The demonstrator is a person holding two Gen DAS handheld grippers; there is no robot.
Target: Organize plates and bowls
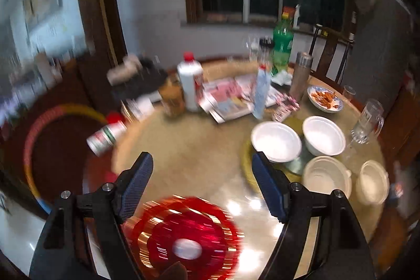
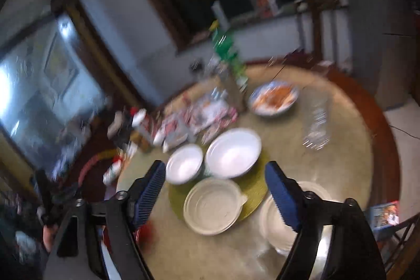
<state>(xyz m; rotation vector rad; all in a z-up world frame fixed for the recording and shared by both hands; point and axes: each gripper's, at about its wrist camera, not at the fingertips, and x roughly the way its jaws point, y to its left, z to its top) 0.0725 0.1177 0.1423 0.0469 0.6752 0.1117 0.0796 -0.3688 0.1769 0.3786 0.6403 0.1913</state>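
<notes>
White bowls sit grouped on a green mat [image 2: 256, 197] on the round table [image 1: 199, 148], and that mat is the landmark. Left of the mat, the left gripper [image 1: 202, 186] hangs with its jaws wide apart and nothing between them; a red plate [image 1: 183, 238] lies under it, at the table's near edge, blurred. On the mat's far side stand two white bowls [image 2: 232, 152], side by side; on its near side rests a cream bowl [image 2: 214, 206]. Just right of the mat, a second cream bowl [image 2: 275, 225] lies partly behind the right gripper [image 2: 215, 194], which also gapes empty. The cream bowl on the mat lies straight ahead between the right jaws, so the right hand looks nearer to it.
</notes>
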